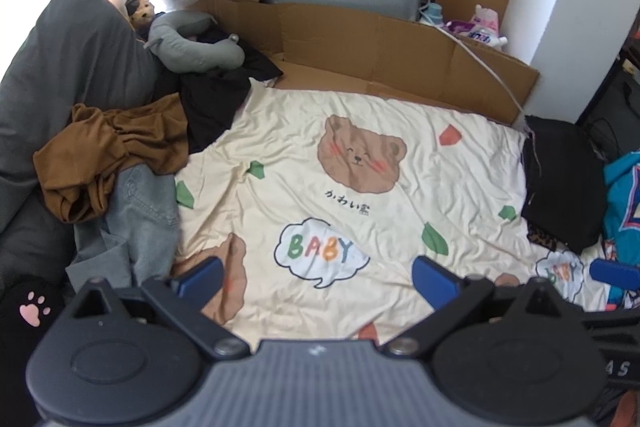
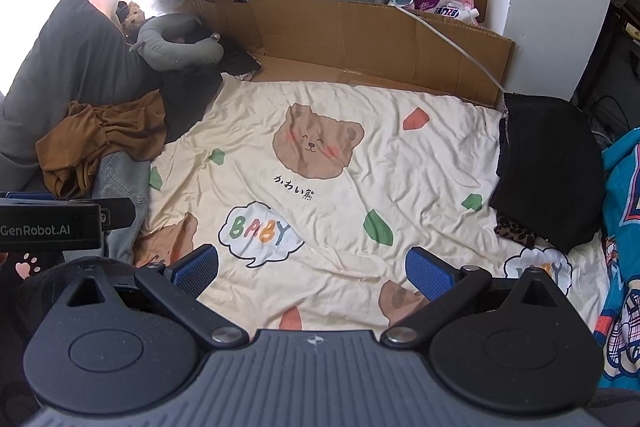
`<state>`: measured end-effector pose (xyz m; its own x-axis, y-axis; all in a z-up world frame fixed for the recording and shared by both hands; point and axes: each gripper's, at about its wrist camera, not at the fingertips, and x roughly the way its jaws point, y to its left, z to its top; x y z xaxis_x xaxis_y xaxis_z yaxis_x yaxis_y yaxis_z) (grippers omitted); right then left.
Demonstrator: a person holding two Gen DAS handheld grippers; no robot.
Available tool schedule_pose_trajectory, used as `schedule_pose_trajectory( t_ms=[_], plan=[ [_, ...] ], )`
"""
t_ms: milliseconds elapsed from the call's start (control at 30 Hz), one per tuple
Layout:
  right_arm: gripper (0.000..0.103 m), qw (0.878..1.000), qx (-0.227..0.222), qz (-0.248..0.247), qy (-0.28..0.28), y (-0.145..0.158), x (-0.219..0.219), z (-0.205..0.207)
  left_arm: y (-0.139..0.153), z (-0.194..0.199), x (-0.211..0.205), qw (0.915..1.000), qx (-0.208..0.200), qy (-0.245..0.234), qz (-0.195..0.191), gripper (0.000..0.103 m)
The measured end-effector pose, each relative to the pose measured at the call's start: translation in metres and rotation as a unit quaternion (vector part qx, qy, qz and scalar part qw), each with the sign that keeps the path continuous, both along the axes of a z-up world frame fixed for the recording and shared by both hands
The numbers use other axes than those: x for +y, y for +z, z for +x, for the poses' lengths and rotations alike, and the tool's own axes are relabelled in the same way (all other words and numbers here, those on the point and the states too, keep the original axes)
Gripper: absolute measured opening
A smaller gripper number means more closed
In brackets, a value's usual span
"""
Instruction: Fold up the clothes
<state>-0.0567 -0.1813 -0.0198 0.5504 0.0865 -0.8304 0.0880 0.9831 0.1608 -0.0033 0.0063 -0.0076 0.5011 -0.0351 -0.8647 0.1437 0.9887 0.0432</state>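
Both of my grippers hang over the bear-print sheet (image 2: 360,131) with nothing in them: my left gripper (image 1: 316,277) has its blue pads spread wide, and my right gripper (image 2: 312,267) is spread just as wide, both empty. The clothes I have to fold lie in a heap off to my left, at the sheet's left edge: a brown garment (image 1: 108,151) crumpled on top, a pale denim piece (image 1: 136,223) below it and nearest to me, and a black garment (image 1: 212,99) behind them running toward the grey neck pillow (image 1: 192,47). That heap runs roughly away from me along the sheet's edge, so its long axis points forward, not across. My left gripper is the nearer one; in the right wrist view its body shows at the left edge, right over the denim. I judge the next reach belongs to the left hand, swinging left and down onto the denim or the brown piece, then dragging it onto the open middle of the sheet. On my far right a folded black pile (image 2: 548,163) rests on the sheet's right edge, with a leopard-print scrap (image 2: 516,233) poking out beneath it. The flattened cardboard (image 2: 360,39) at the back holds nothing that I can see
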Motion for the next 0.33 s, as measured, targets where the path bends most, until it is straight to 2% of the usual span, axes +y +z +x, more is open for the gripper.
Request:
schedule_pose_trajectory(
  t_ms=[333],
  plan=[
    [0.103,1.0,-0.002,0.006,0.001,-0.0015,0.0001,0.002,0.0002,0.0007,-0.0015,0.9999,-0.002,0.002,0.01,0.102]
  ],
)
